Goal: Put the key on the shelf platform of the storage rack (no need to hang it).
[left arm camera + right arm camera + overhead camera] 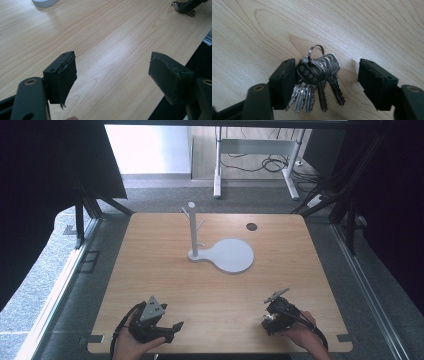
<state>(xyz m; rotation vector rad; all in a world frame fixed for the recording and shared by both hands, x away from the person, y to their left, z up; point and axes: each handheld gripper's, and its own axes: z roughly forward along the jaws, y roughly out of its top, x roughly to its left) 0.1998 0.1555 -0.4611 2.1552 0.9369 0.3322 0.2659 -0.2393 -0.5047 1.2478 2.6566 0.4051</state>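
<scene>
Right gripper (327, 82): its jaws stand partly open around a bunch of keys (317, 80). The left pad touches the side of the bunch; the right pad is still apart from it, so I judge the keys are not gripped yet.
Keys: several silver keys on one ring (315, 51), lying flat on the table (262, 30), in the lower middle of the right gripper view. The ring points away from the gripper and the blades point toward it, so the jaws can close across the heads.
Keys in the high view: at the lower right of the frame, under the right gripper (276, 307); too small there to see more.
Left gripper (112, 75): jaws wide, nothing between the pads, only bare wood. In the high view it sits at the lower left (167, 327), near the table edge. It seems to wait while the other one works.
Stand (192, 230): a white post with small pegs on a white base (232, 255), upper middle of the high view, well apart from both grippers. Probably the pegs are for hanging the ring.
Next move, as a judgement: close the right jaws on the key heads, keeping the ring free.
</scene>
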